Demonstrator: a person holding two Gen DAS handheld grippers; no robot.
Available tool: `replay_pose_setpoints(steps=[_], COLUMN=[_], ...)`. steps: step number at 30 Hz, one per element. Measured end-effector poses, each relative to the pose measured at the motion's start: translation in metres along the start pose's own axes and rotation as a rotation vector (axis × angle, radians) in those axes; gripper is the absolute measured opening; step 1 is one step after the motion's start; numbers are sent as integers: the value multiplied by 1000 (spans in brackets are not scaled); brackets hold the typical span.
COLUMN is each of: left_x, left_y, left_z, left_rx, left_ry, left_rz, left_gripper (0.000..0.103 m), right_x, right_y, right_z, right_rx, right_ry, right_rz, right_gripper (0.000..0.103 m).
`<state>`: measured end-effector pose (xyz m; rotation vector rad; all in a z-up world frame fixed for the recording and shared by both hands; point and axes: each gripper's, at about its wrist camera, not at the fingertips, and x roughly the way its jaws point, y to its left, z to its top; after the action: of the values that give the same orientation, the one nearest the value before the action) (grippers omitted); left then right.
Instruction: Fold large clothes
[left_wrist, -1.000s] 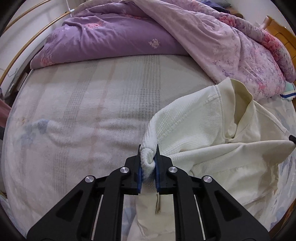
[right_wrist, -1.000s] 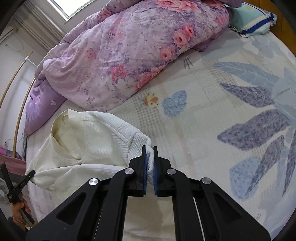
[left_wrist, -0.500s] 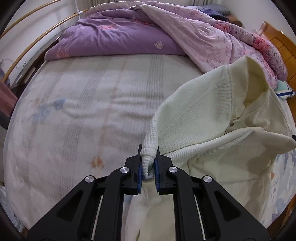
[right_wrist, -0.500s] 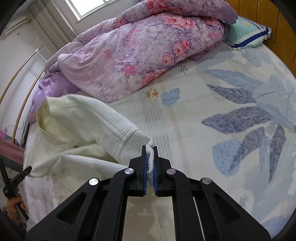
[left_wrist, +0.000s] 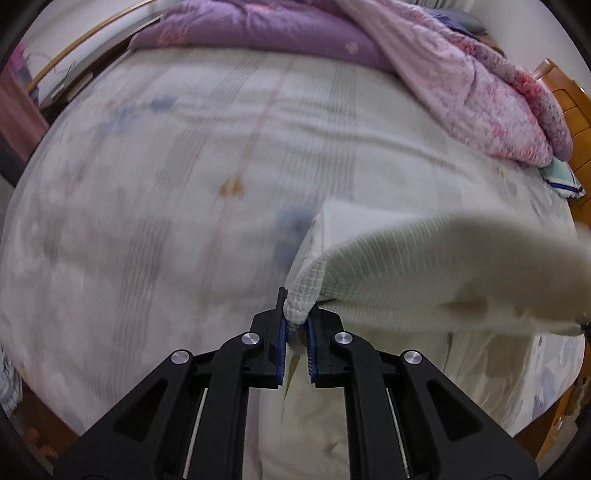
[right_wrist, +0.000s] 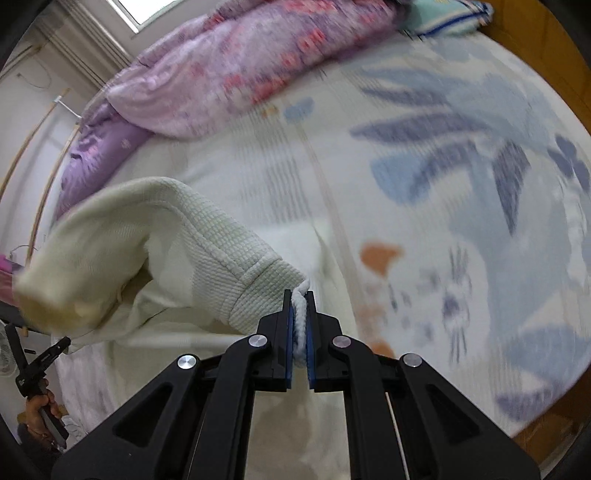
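Observation:
A cream waffle-knit garment (left_wrist: 436, 266) hangs stretched between my two grippers, lifted above the bed. My left gripper (left_wrist: 296, 321) is shut on one bunched ribbed end of it. My right gripper (right_wrist: 300, 317) is shut on the other end, a ribbed cuff; the garment (right_wrist: 155, 236) trails off to the left there. The far part of the cloth is blurred by motion. The lower part of the garment hangs down below both grippers.
A bed sheet with a blue leaf print (right_wrist: 461, 177) lies below. A purple floral quilt (left_wrist: 461, 74) is heaped along the far side, with a pillow (right_wrist: 443, 14) beside it. A wooden headboard (left_wrist: 569, 107) stands at the right. The other gripper and hand (right_wrist: 40, 373) show at lower left.
Both grippers have swung the garment upward and forward over the bed. The collar part has flipped over and now stretches flat between them. Both views are blurred by motion.

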<state>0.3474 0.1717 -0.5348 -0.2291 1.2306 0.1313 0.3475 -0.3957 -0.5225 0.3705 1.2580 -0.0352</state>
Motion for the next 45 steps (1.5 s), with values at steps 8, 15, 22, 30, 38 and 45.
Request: replay_pose_setpoints(steps=[8, 15, 22, 30, 38, 45], left_x=[35, 5, -13, 31, 17, -17], left_y=[45, 72, 37, 1, 6, 28], left_z=[-69, -102, -107, -91, -105, -130], left_rx=[-181, -493, -529, -468, -498, -452], left_ry=[127, 47, -31, 78, 117, 136], left_rz=[-51, -150, -255, -198, -181, -161], left_gripper=[13, 48, 61, 61, 9, 0], right_x=[41, 11, 21, 59, 42, 12], right_y=[-48, -56, -31, -49, -29, -29], right_z=[-84, -105, -108, -93, -67, -89], right_rx=[221, 539, 621, 658, 391, 358], right_ry=[133, 81, 103, 155, 210, 190], right_rz=[-30, 123, 278, 300, 224, 214], right_gripper=[13, 45, 54, 51, 3, 3])
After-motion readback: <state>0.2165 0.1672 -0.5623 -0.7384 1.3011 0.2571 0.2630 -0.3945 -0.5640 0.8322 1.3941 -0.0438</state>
